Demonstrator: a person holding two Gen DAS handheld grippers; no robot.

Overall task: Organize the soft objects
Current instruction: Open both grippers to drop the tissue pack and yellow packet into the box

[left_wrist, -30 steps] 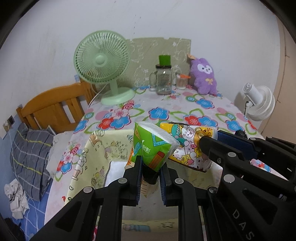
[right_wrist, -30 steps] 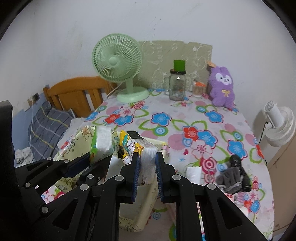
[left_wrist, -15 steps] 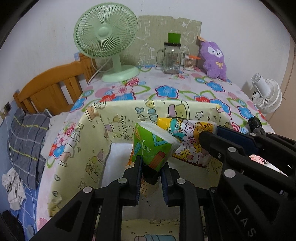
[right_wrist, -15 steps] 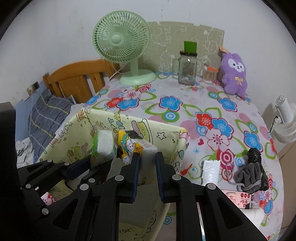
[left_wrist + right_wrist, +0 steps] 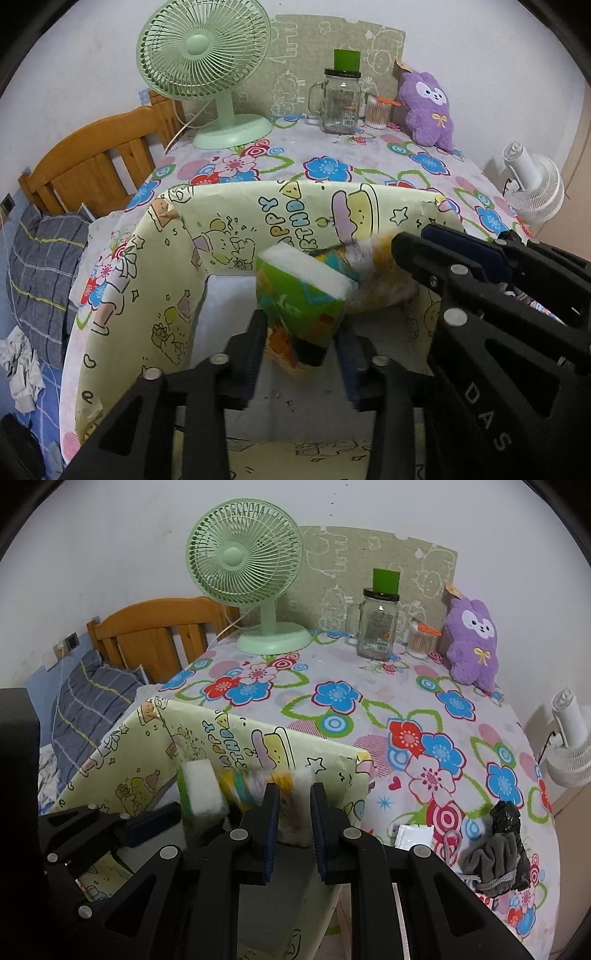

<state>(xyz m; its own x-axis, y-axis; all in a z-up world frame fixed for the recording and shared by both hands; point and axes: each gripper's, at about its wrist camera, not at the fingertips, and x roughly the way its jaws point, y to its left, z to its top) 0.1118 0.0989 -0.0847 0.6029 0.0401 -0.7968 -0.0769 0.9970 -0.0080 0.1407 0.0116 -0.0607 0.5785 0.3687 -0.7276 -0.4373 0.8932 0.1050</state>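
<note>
Your green tissue pack is a soft green-printed wrapper with a white end face, tilted over the open top of the yellow cartoon-print storage box. Your left gripper has just been opening its jaws: the pack sits between them, but whether the pads still press on it is hard to tell. Beside it on the right, over the same box, your right gripper stays clamped fully on the yellow cartoon tissue pack, which is blurred so its print cannot be read. The box's bottom is largely hidden behind the packs and grippers. Beyond the box on the floral tablecloth stand a green desk fan, a glass mason jar and a purple plush toy.
</note>
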